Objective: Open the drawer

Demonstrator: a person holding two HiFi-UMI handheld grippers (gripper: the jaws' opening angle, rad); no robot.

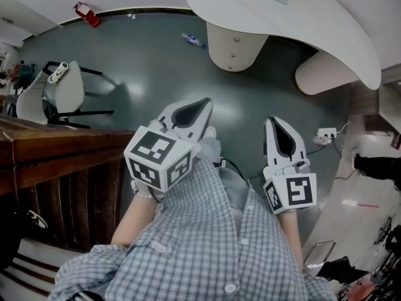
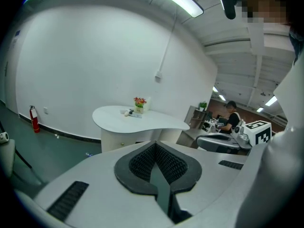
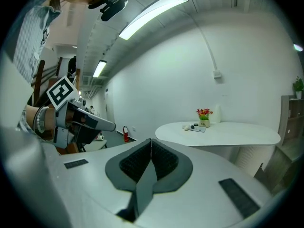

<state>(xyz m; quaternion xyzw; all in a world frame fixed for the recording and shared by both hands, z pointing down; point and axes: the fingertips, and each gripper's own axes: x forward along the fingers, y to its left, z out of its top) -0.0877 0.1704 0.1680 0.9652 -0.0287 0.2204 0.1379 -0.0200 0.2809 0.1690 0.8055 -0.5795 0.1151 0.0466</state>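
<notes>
1. Our left gripper (image 1: pixel 202 105) and right gripper (image 1: pixel 276 125) are both clenched on nothing.
2. The drawer is probably in the table's pedestal (image 1: pixel 220 47), well ahead of us, where small knobs (image 1: pixel 235 39) show.
3. We expect a stiff, light, sliding front: pinch a knob and pull straight.

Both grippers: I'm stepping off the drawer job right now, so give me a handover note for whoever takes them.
Left gripper: shut, empty, held out over the floor.
Right gripper: shut, empty, beside it.
Drawer: none clearly in view. Ahead, the pedestal under the white table carries two small knobs, possibly drawer fronts.
Done: nothing yet.
Left: walk up, find the handle, grip it, pull.
</notes>
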